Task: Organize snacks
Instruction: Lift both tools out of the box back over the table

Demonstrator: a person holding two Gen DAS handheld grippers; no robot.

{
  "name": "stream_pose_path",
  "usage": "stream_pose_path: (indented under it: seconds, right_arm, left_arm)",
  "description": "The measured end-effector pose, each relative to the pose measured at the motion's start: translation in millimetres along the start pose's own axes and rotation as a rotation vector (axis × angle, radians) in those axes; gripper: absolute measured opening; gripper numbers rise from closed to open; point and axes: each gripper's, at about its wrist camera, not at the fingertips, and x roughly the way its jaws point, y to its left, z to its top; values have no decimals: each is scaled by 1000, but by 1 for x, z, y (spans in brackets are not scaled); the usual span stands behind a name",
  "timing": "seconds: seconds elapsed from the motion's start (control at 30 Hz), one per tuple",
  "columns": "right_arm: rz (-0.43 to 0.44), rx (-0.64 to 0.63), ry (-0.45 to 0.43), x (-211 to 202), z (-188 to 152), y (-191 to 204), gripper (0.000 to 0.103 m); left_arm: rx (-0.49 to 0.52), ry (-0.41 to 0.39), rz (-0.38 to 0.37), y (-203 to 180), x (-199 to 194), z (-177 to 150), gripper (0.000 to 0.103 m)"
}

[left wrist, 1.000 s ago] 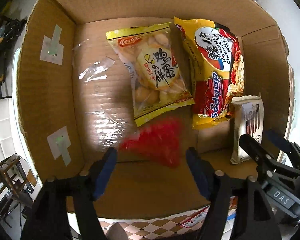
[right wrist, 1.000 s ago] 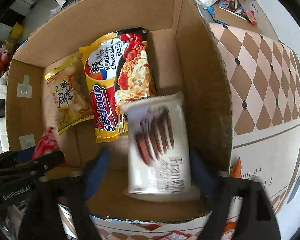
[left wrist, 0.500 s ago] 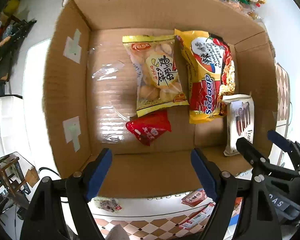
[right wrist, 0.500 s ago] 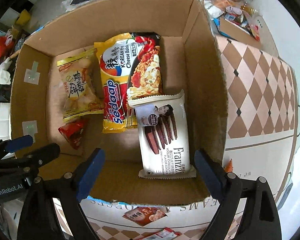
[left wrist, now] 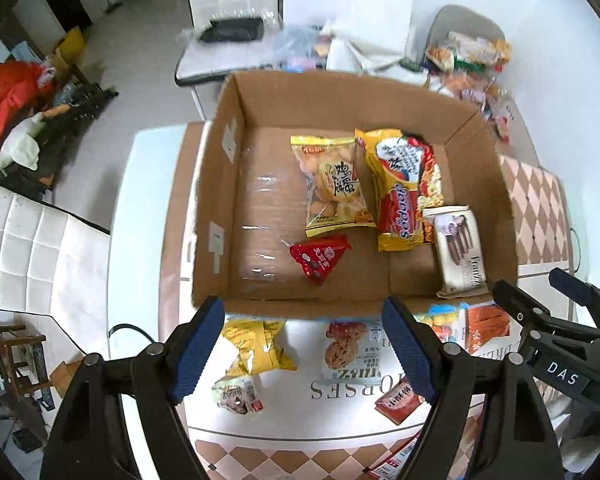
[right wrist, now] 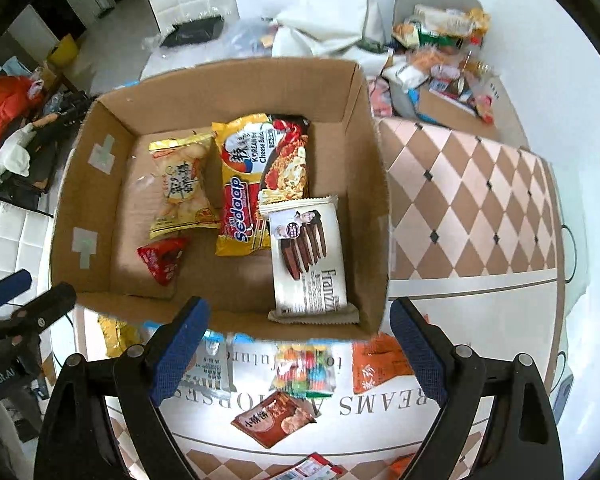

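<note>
**Four packs boxed, a scatter left on the table**

Judging by how things lie, the job looks partly done. The box (left wrist: 380, 92) fills the middle of both views and holds four snacks: a yellow biscuit bag (left wrist: 334, 188) at centre; a noodle pack (left wrist: 404, 192) just right of it, touching; a white wafer pack (left wrist: 460, 250) at the box's lower right, its top edge lapping the noodle pack; a small red pouch (left wrist: 320, 258) just below the biscuit bag. The left half of the box floor is bare.

What is left shows along the bottom of each frame, on the table (right wrist: 480, 208) in front of the box: a yellow bag (left wrist: 256, 350) and a cookie pack (left wrist: 352, 354) in the left view; a colourful candy bag (right wrist: 306, 370), an orange pack (right wrist: 376, 364) and a brown sachet (right wrist: 274, 418) in the right view; a few more packs lie partly cut off by the lower edge. A further heap (right wrist: 440, 44) sits at upper right, beyond the box; whether it belongs to the task I cannot tell.

The left tool (left wrist: 304, 350) is spread wide and holds nothing; the right tool (right wrist: 300, 354) likewise, wide and empty; both hang over the loose packs near the box's front wall.
</note>
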Motion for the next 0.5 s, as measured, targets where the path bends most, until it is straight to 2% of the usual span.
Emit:
stream_pose_path:
  seconds: [0.17, 0.5]
  right_arm:
    - [2, -10, -75, -32, -24, 2, 94]
    - [20, -13, -188, -91, -77, 6, 94]
  left_arm:
    - [-18, -100, 11, -1, -33, -28, 80]
    - [-5, -204, 28, -4, -75, -74, 80]
